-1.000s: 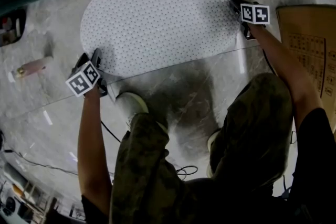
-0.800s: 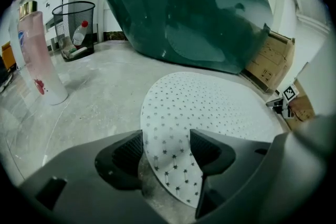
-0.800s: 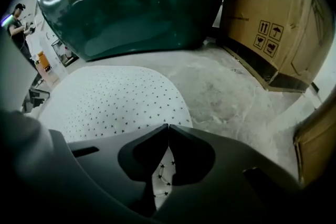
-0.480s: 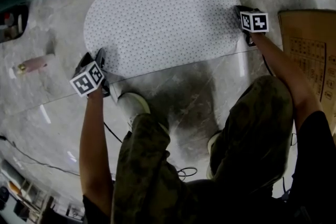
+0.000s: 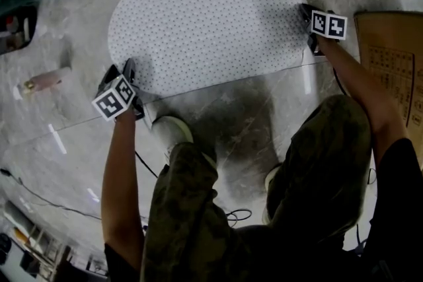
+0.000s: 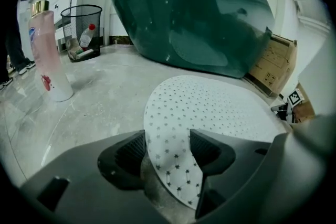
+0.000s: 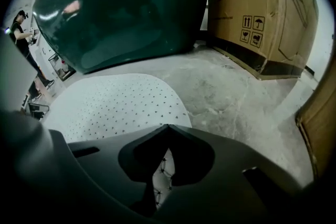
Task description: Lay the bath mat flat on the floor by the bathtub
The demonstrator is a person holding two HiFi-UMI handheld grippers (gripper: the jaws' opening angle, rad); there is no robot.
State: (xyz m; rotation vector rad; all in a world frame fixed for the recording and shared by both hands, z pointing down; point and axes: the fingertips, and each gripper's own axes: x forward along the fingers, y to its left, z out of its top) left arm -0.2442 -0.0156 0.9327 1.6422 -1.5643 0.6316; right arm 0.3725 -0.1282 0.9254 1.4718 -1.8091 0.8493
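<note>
So we're crouching over the bath mat [image 5: 205, 23] right now. It's lying spread out flat on the grey marbled floor [image 5: 231, 109], with one long edge running just beside the bathtub [image 6: 194, 8] (a glossy dark-green bulge, curving like a giant egg). The mat is a pale oval of thin sheet, dotted all over with tiny dark star-shaped marks in neat rows.

Our left gripper [image 6: 168, 139] is sitting at the mat's left end, on the near edge, with its ribbed black jaws standing apart. A rounded tongue of the mat's rim is lying loose in the gap and nothing is pinching it. Our right gripper [image 7: 167, 128] is sitting at the mat's right end and it's clenched, tips meeting, with a thin strip of the rim caught between the jaws.

Around the rest of the floor, we're seeing a tall frosted-pink bottle [image 6: 50, 55] with a gold cap standing off the mat's left end. There's a black wire-mesh bin [image 6: 81, 29] beyond it, and brown cardboard boxes [image 7: 257, 13] are standing along the right side. Our white shoe [image 5: 173, 131] is resting on the floor near the mat's near edge.
</note>
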